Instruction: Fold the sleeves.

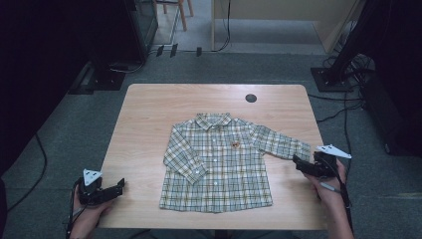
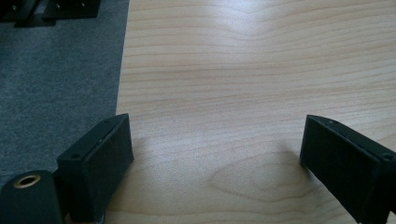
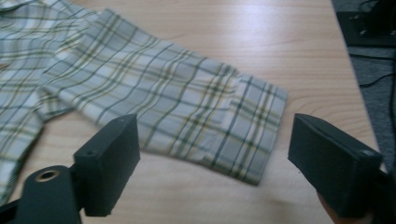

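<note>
- A light wood bench [image 1: 149, 114] stands on a grey carpet floor [image 1: 64, 129], with dark stands and black cables around it.
- A small round dark spot [image 1: 251, 98] sits near the far edge of the bench.
- A little checked shirt [image 1: 219, 164] lies flat in the middle of the bench, collar at the far side, buttons done up.
- The shirt has white, green and yellow lines. A tiny orange patch [image 1: 235, 144] is on the chest. It is too small to read, and no other writing can be made out.
- One sleeve [image 1: 185, 157] is folded over the front of the shirt. The other sleeve [image 3: 187, 112] stretches out to the right side.
- The left tool [image 1: 118, 187] hangs over the near left corner of the bench, well apart from the shirt. Its jaws are wide with bare wood between them.
- The right tool [image 1: 297, 163] is just beside the cuff [image 3: 252, 126] of the stretched sleeve. Its jaws are wide too, holding nothing, and the cuff lies in front of the gap.
</note>
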Tool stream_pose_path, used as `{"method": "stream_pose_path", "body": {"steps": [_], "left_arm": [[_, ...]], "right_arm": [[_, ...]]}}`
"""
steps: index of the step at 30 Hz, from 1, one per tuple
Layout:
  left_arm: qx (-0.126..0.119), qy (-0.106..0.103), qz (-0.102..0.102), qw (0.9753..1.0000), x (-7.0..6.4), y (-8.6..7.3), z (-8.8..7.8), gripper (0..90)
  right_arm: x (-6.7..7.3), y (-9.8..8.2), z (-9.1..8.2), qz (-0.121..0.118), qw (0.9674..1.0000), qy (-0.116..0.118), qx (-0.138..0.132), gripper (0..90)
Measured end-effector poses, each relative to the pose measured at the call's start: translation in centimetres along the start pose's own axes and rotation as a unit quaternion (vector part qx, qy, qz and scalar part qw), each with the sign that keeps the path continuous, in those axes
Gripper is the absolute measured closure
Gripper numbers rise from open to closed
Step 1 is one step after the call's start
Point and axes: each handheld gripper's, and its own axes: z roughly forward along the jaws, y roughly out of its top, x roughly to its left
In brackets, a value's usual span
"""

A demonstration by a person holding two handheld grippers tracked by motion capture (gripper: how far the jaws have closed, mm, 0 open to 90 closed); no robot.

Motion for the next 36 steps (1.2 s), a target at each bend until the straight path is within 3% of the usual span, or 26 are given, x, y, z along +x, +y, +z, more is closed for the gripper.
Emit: {"method": "stream_pose_path", "body": {"steps": [4,9,17,20,30,36], "left_arm": [[0.0,0.0,0.0,1.0,0.0,0.0,0.0,9.7],[0.0,0.001,0.001,1.0,0.0,0.0,0.0,9.7],[0.0,0.0,0.0,1.0,0.0,0.0,0.0,9.7],[0.0,0.0,0.0,1.0,0.0,0.0,0.0,9.7],[-0.001,-0.003,-0.002,1.0,0.1,0.0,0.0,9.7],[-0.001,-0.004,-0.002,1.0,0.1,0.0,0.0,9.7]], "right_arm": [[-0.4,0.7,0.8,0.015,0.9997,-0.019,0.002,22.9],[-0.6,1.0,2.0,0.015,0.9992,-0.034,0.015,23.7],[-0.5,0.5,3.9,0.021,0.9966,-0.073,0.033,29.6],[-0.4,0.2,4.0,0.019,0.9968,-0.075,0.021,32.9],[-0.2,0.1,3.9,0.013,0.9981,-0.059,0.006,64.4],[0.0,0.6,3.4,0.026,0.998,-0.051,-0.027,71.6]]}}
